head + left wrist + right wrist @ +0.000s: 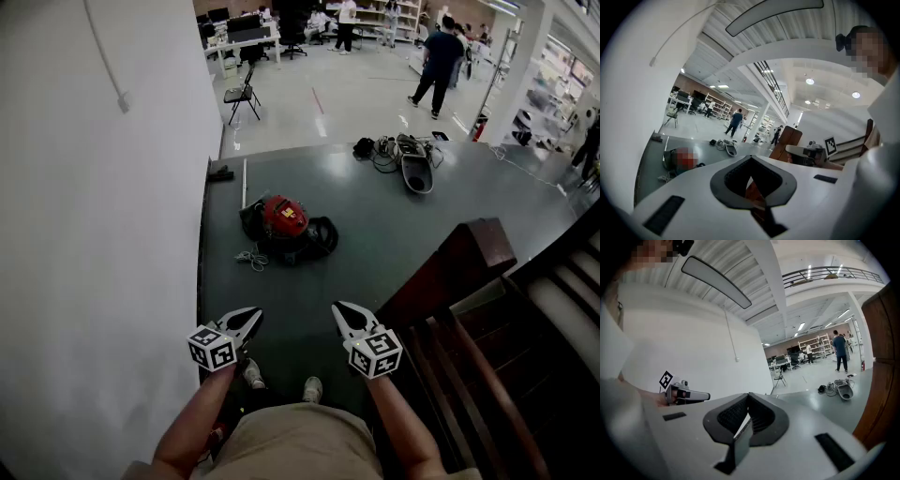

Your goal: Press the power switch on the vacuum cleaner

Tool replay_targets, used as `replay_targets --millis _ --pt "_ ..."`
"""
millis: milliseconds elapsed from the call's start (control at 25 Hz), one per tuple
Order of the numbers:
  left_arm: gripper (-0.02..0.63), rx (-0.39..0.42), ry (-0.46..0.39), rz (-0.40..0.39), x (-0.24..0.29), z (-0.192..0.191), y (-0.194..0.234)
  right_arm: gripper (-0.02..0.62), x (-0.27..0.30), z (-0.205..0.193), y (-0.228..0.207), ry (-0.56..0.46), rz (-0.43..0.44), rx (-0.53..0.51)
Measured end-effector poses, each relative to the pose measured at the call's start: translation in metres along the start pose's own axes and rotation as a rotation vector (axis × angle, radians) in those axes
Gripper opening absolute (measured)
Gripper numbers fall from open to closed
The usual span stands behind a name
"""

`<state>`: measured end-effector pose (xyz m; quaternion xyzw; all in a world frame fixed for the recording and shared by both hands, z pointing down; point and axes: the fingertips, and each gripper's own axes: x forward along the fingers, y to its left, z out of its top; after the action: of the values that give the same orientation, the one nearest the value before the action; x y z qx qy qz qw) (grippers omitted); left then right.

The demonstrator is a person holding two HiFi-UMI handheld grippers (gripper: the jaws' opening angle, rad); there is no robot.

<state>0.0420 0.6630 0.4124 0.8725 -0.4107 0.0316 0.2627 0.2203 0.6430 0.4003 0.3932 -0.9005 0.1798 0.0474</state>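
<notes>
- Shoes point(312, 387) are standing on the dark floor point(375, 225) right under us, beside a wooden staircase point(487, 309).
- We are holding the left gripper point(248, 321) and the right gripper point(343, 313) low in front of us. Each has its jaws closed together on nothing, and both are well short of the vacuum cleaner.
- We are facing the red and black vacuum cleaner point(284, 225), which is lying on the floor near the white wall point(94, 234), with a loose cord point(251, 257) trailing just beside it.
- Farther off, a heap of cables and gear point(412, 159) is sitting on the floor.
- Beyond that, a folding chair point(242, 96) is standing and a person point(436, 61) is striding across the pale floor.
</notes>
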Motion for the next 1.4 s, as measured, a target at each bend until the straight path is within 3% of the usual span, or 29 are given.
replay_targets --millis 440,800,1200,1400 --pt "0.006 -0.014 0.013 0.032 -0.013 -0.007 0.012 0.012 0.009 -0.007 -0.002 0.005 -0.002 0.015" --pt "0.006 -0.025 0.006 0.063 -0.021 -0.004 0.024 0.014 0.018 -0.013 0.010 0.007 0.091 0.055" --pt "0.006 -0.050 -0.022 0.084 -0.009 0.000 0.038 0.014 0.031 -0.018 -0.011 0.006 0.081 0.070" --pt "0.006 -0.037 0.020 0.085 -0.007 -0.007 0.044 0.014 0.044 -0.019 -0.024 0.014 0.094 0.116"
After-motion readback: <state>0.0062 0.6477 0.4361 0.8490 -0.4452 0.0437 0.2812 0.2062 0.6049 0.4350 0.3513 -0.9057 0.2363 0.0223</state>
